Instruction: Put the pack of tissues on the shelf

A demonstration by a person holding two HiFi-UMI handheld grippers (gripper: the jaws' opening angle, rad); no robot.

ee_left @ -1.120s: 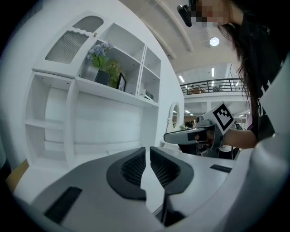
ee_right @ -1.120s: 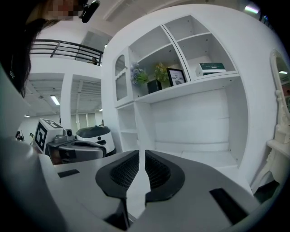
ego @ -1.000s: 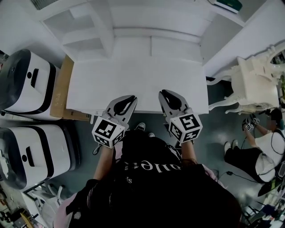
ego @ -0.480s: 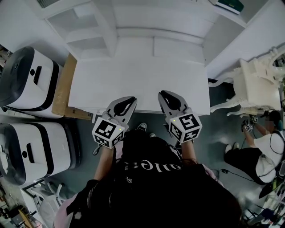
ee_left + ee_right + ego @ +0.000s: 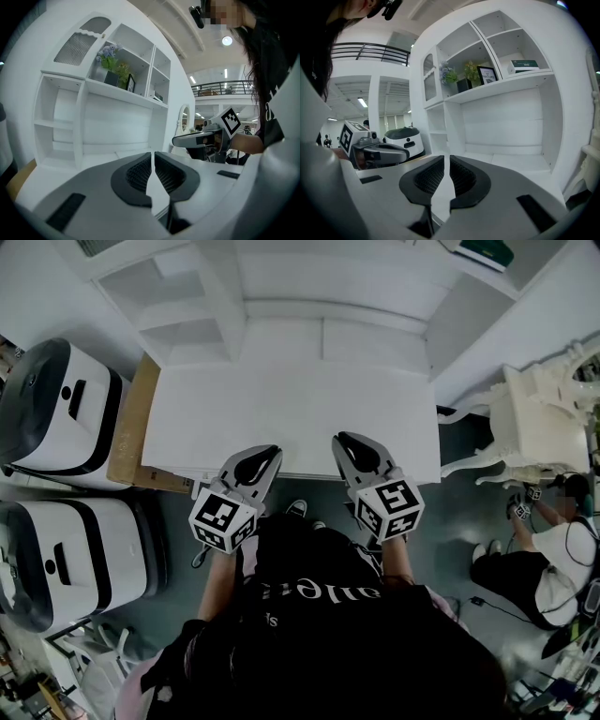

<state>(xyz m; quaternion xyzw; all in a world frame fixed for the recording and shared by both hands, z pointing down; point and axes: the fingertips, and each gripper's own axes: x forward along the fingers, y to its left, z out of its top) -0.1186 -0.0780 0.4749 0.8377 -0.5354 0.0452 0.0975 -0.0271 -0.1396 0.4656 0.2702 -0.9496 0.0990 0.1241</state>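
**Visitor:** Where was the pack of tissues, and what were the grippers doing?

**Describer:** No pack of tissues could be picked out with certainty. The white tabletop [image 5: 291,418] lay bare. The left gripper [image 5: 269,454] and the right gripper [image 5: 343,440] hovered side by side over its near edge. Both were clenched, with nothing between their jaws. A flat green-and-white box [image 5: 524,65] lay on the upper shelf [image 5: 506,87], towards the right. Whether that box was the tissues, I could not tell.

**Visitor:** What could have gone wrong from there?

**Describer:** As I judged it, the main risk was a wasted reach. With both grippers clamped on nothing and no pack in sight, any move toward the shelf would have carried nothing. A reach up to that shelf could also have knocked the picture frame [image 5: 487,74] or the plants [image 5: 469,72], which stood close together beside the box.

**Visitor:** Was there any writing?

**Describer:** The picture frame showed the word "NATURE". White letters ran upside down across the person's black shirt [image 5: 319,634], too distorted to read. The print on the box was too small to make out. Each gripper's cube bore only black-and-white square markers, no words.
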